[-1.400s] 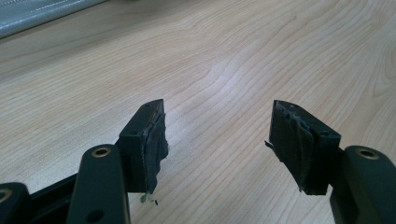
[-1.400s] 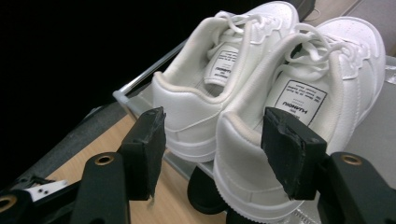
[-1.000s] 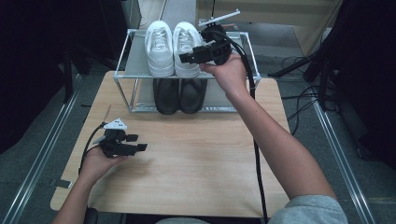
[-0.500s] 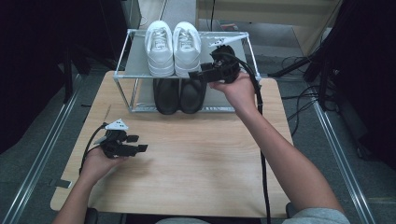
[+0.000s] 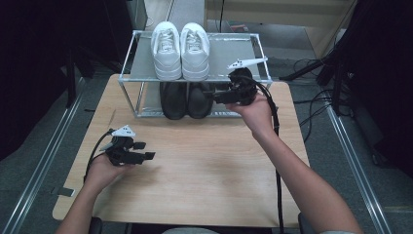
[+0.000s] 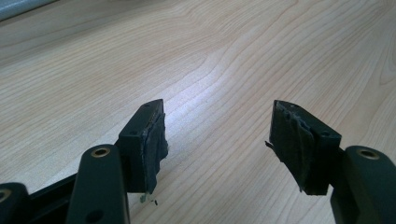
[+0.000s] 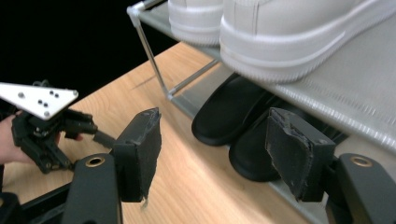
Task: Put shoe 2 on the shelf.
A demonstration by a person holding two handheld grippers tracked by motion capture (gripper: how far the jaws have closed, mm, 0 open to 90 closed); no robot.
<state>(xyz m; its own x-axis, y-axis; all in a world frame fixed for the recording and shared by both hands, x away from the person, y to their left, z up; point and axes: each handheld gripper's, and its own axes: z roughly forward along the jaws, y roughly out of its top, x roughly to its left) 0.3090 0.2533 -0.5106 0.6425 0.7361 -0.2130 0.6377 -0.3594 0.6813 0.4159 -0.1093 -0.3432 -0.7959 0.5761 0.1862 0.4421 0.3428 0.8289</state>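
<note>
A pair of white sneakers stands on the top shelf of a metal shoe rack. Below them a pair of black shoes sits on the lower shelf. My right gripper is held open at the rack's front, right of the black shoes, its jaws pointing at them. In the right gripper view the open right gripper frames the black shoes' toes, with the white sneakers above. My left gripper rests open on the wooden table; in its own view the left gripper holds nothing.
The rack stands at the table's far edge. Cables trail from both grippers, the right one along the forearm. Metal rails run along both sides of the table. The left gripper appears far off in the right gripper view.
My right gripper has come down from the top shelf beside the white sneakers to the front of the lower shelf. The left gripper has stayed put.
</note>
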